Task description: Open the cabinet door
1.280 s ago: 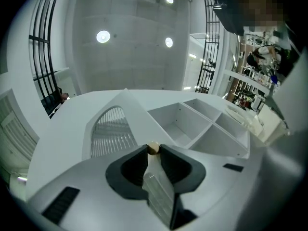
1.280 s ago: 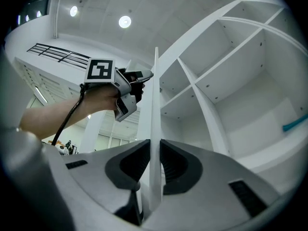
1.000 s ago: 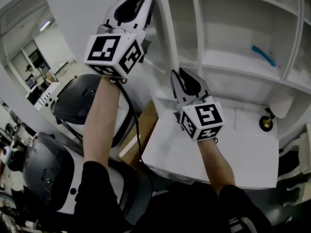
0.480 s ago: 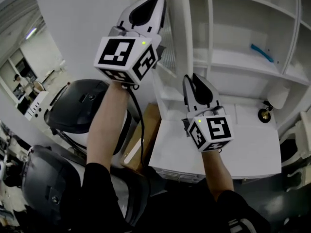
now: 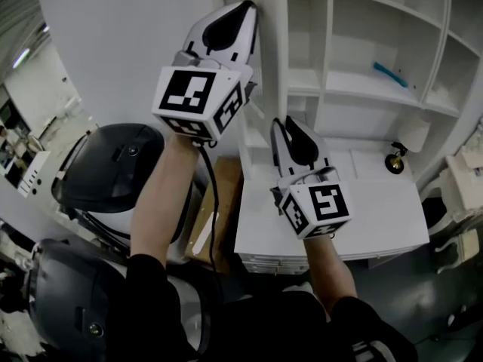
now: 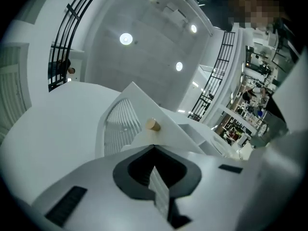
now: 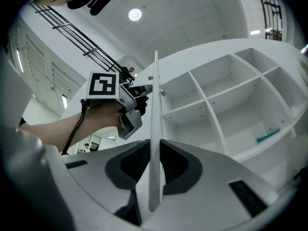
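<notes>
Door (image 7: 155, 105) stands wide of the cabinet (image 5: 326, 89) — right gripper (image 5: 279, 121) fingers clamp its edge, left gripper (image 6: 154, 146) fingers together below the knob (image 6: 153, 124) — opening seemingly near done.

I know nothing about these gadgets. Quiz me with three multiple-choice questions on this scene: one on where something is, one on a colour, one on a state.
1. Where is the teal strip?
A. on a cabinet shelf
B. on the floor
C. in the left gripper

2. What colour is the door's knob?
A. black
B. gold
C. red

3. How is the cabinet door?
A. shut
B. open
C. lying on the floor

Answers:
1 A: the teal strip lies on a shelf inside the cabinet.
2 B: the knob is gold.
3 B: the door stands edge-on between the jaws of the right gripper, with the shelves in plain view beside it.
</notes>
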A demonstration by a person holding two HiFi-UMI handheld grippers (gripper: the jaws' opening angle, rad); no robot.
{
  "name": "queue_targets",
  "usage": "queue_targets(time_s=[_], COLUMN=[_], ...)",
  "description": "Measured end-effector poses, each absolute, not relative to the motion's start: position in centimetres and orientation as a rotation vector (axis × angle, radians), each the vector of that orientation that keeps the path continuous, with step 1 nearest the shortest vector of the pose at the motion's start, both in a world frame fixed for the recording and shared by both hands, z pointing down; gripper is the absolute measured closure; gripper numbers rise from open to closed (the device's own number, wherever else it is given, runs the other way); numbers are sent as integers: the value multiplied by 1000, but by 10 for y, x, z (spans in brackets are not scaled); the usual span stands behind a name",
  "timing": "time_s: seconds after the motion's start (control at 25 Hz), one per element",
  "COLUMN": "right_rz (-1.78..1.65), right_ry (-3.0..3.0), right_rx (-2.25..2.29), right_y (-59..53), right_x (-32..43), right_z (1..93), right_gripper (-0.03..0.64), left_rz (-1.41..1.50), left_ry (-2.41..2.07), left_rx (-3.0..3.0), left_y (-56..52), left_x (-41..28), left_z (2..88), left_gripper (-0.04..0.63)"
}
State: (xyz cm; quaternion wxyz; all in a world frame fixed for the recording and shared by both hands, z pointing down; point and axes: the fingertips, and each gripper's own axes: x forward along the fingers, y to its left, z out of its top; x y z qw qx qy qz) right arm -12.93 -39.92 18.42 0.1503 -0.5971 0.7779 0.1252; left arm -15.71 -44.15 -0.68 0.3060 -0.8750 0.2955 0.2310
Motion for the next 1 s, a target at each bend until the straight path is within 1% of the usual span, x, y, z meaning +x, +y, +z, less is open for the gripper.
queue_targets(time_s=[0.2, 0.4, 0.56, 0.6, 0.64, 0.88, 1.0], right_rz=[414, 480, 523, 525, 521, 410, 390], right_ry=[2270, 2303, 2321, 2323, 2329, 2379, 2400], right_rx=[-1707, -1695, -1687, -1692, -1699, -1644, -1651], right_y=[-394, -396, -398, -399, -400, -393, -388], right_x=[-177, -227, -255, -260, -263, -267, -262], right_z=[185, 186, 190, 192, 196, 223, 239], right_gripper=[540, 541, 557, 574, 598, 598, 598], left_rz=[618, 592, 541, 532, 523, 443, 435], left_ry=[815, 947, 1056, 1086, 1113, 1274, 1317], left_rx=[-2371, -2390, -2409, -2414, -2420, -2552, -2636], left_y=[-442, -441, -428, -421, -414, -381, -375], left_x=[-196, -256, -304, -313, -320, -332, -326], left_z=[20, 71, 128, 142, 157, 250, 287], left_gripper=[586, 586, 586, 586, 586, 586, 586])
